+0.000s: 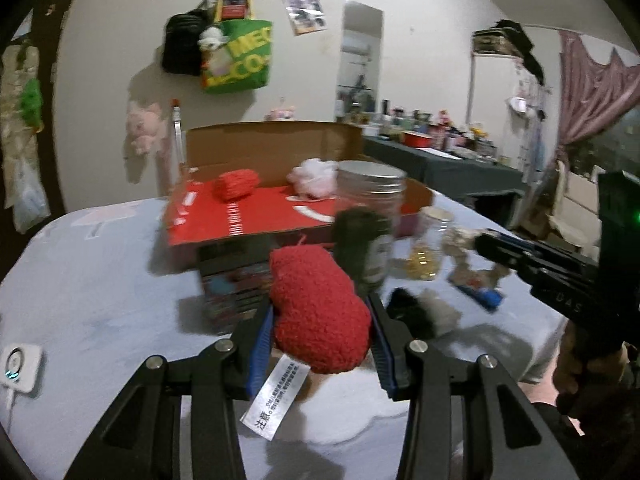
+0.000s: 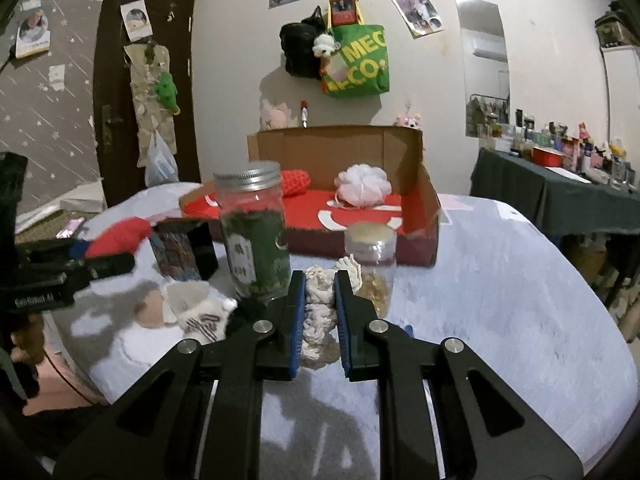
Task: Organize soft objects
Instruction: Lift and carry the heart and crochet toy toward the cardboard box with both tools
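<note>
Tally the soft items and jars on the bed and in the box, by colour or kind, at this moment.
Red soft items: 2, the red plush in the left gripper and red knit roll in the box.
White or cream soft items: 3, white pouf, cream plush in the right gripper, striped plush.
Jars: 2, tall jar, small jar.
Total: 7.

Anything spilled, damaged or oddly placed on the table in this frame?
Nothing spilled or broken. Both jars stand upright and capped: the tall jar and small jar. The left gripper holds a red plush, the right gripper a cream plush.
</note>
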The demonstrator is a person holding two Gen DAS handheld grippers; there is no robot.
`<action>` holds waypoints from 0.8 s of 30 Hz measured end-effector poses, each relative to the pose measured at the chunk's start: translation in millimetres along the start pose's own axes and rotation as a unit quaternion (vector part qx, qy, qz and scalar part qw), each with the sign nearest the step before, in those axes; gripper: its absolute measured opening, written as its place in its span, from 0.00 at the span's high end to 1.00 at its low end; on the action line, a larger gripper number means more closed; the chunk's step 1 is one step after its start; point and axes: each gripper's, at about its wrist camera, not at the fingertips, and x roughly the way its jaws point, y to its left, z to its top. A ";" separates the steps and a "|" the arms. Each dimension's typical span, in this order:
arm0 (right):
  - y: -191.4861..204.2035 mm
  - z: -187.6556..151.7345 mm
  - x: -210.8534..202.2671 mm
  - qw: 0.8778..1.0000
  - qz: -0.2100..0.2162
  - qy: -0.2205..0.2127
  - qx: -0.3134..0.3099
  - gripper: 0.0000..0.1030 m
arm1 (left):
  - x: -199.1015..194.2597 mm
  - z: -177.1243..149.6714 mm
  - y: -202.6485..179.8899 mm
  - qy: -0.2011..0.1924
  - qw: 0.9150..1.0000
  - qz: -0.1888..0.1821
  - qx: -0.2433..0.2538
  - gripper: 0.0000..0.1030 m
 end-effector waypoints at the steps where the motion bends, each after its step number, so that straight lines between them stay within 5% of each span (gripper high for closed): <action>1: -0.4 1.4 0.3 1.000 0.010 -0.001 0.006 0.87 | 5.0 0.4 -3.8 0.002 1.000 -0.004 0.004 0.55; 13: 15.8 -7.4 28.3 0.996 0.079 0.022 0.032 0.87 | 43.0 -10.8 -15.1 0.043 0.999 -0.032 -0.009 0.55; 24: 11.9 -7.8 31.9 0.995 0.088 0.026 0.043 0.87 | 45.4 -10.0 -9.9 0.045 0.998 -0.030 -0.013 0.55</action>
